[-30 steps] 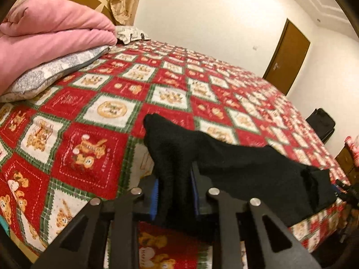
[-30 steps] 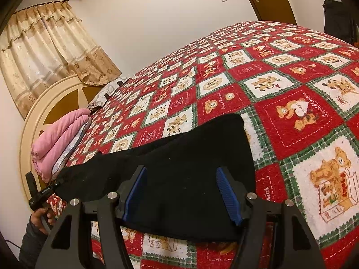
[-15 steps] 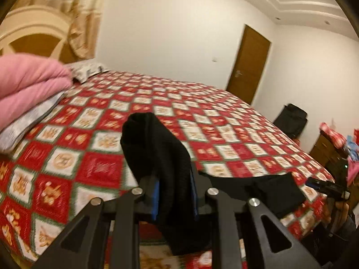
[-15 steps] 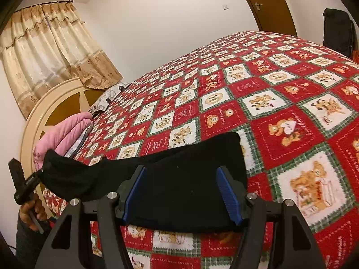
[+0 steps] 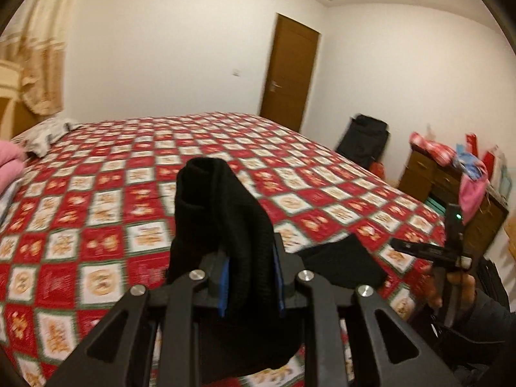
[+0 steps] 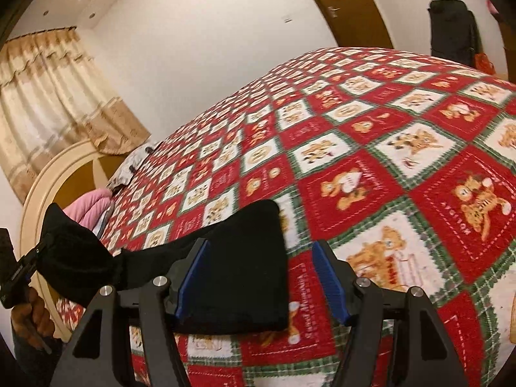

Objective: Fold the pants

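The left fingers are clenched on one end of the black pants, lifted off the bed; the right fingers hover released. Mid-fold, I'd say: next, carry that end over the flat half.

I'm in a bedroom, someone's home. A big bed fills most of what I see, w/ a red, white & green bedspread printed w/ teddy bears. At its head: a cream curved headboard, a patterned pillow & a folded pink blanket. Beige curtains w/ a frilled top hang by the headboard. Plain white walls, a brown wooden door w/ a lever handle, a light switch beside it, stepped ceiling trim w/ recessed lights. Far corner: a black bag on the floor & a wooden dresser piled w/ clothes and odds & ends.
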The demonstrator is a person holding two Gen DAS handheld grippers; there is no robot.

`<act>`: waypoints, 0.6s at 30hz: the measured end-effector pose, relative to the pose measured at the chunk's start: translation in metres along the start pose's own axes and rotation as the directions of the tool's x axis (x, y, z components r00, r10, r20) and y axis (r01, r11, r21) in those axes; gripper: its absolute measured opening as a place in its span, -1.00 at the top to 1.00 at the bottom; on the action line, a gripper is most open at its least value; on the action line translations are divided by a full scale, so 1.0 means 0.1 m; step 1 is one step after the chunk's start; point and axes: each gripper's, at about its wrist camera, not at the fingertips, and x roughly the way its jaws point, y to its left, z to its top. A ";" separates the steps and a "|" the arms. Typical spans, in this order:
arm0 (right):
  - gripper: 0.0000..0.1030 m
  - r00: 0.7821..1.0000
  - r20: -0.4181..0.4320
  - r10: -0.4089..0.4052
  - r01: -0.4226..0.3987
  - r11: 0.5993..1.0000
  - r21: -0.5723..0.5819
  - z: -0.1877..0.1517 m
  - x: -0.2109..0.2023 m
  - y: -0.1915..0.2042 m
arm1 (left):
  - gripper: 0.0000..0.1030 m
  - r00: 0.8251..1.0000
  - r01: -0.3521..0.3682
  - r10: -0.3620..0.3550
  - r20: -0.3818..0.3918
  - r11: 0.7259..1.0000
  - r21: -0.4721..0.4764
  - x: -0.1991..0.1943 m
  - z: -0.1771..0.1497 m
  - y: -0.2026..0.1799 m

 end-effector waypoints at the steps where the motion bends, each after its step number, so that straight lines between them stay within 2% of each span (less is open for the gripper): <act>1: -0.30 1.000 0.000 -0.005 0.005 1.000 0.008 0.00 0.01 -0.02 | 0.57 1.000 0.007 -0.007 -0.007 1.000 0.010 0.04 0.01 -0.06; 11: -0.30 1.000 0.009 -0.018 0.018 0.998 0.065 0.02 0.00 -0.19 | 0.56 0.986 0.119 -0.106 -0.130 0.988 0.097 0.68 0.10 -0.76; 18: -0.30 1.000 0.013 -0.024 0.023 0.995 0.094 0.02 0.00 -0.27 | 0.57 0.967 0.161 -0.126 -0.221 0.976 0.150 1.10 0.03 -1.14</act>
